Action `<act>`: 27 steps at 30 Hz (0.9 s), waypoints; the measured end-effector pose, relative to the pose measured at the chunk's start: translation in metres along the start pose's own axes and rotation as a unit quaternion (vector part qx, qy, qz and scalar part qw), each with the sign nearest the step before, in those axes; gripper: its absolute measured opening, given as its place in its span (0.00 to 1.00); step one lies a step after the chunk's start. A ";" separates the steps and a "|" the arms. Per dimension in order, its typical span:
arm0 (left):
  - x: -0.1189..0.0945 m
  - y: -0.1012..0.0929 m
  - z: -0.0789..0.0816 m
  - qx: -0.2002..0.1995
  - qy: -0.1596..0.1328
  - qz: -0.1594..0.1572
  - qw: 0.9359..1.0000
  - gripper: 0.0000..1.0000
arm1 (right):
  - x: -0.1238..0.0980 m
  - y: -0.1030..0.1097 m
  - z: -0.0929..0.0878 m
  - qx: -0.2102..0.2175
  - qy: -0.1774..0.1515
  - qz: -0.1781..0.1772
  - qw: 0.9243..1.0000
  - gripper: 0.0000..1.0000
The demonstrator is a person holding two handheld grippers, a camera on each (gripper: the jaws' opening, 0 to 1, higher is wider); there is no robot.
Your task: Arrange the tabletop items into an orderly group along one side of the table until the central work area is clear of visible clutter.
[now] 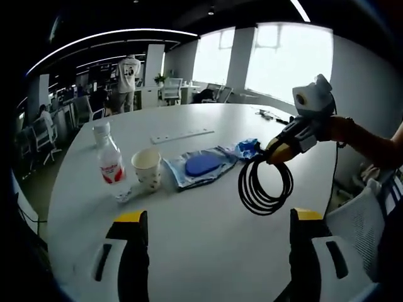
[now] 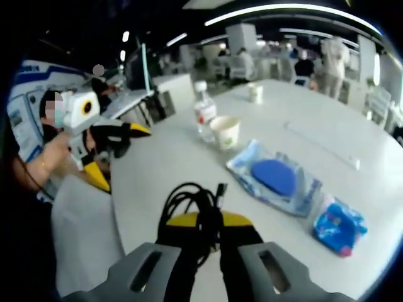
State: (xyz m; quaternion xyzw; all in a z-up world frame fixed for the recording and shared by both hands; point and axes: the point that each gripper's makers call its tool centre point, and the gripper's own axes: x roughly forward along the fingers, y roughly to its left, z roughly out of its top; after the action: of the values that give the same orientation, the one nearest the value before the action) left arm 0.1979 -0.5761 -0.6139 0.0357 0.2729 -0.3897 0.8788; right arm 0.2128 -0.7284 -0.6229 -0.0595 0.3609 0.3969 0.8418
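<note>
My right gripper (image 1: 272, 153) comes in from the right, shut on a coiled black cable (image 1: 265, 183) that hangs just above the white table (image 1: 208, 251). In the right gripper view its yellow-tipped jaws (image 2: 208, 220) pinch the cable (image 2: 189, 196). My left gripper (image 1: 218, 217) stands open over the near table edge, holding nothing; it also appears at the left (image 2: 116, 141). A water bottle (image 1: 110, 165) (image 2: 204, 116), a paper cup (image 1: 147, 168) (image 2: 225, 132), a clear packet with a blue item (image 1: 201, 167) (image 2: 274, 176) and a small blue packet (image 1: 247, 148) (image 2: 340, 220) lie mid-table.
A white strip (image 1: 182, 135) (image 2: 321, 146) lies further back on the table, and a small cup (image 2: 254, 92) stands near the far edge. Office chairs (image 1: 170, 88) and people (image 1: 129, 78) are beyond the table. A person's sleeve (image 1: 371, 145) is at the right.
</note>
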 end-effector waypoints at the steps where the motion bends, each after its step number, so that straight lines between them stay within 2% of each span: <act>1: 0.001 0.000 0.000 0.001 0.001 0.000 1.000 0.93 | -0.001 -0.001 -0.001 0.000 0.001 -0.001 1.000 0.07; 13: 0.003 -0.002 0.003 0.007 0.004 -0.007 1.000 0.93 | -0.019 -0.031 -0.010 -0.004 0.011 -0.029 1.000 0.07; 27: 0.002 -0.002 0.001 0.008 0.009 -0.005 1.000 0.93 | -0.023 -0.060 -0.026 -0.004 0.035 -0.049 0.998 0.07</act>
State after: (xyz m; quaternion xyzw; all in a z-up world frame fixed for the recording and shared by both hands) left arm 0.1979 -0.5792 -0.6139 0.0453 0.2778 -0.3963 0.8739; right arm 0.2309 -0.7934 -0.6380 -0.0947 0.3851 0.3546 0.8468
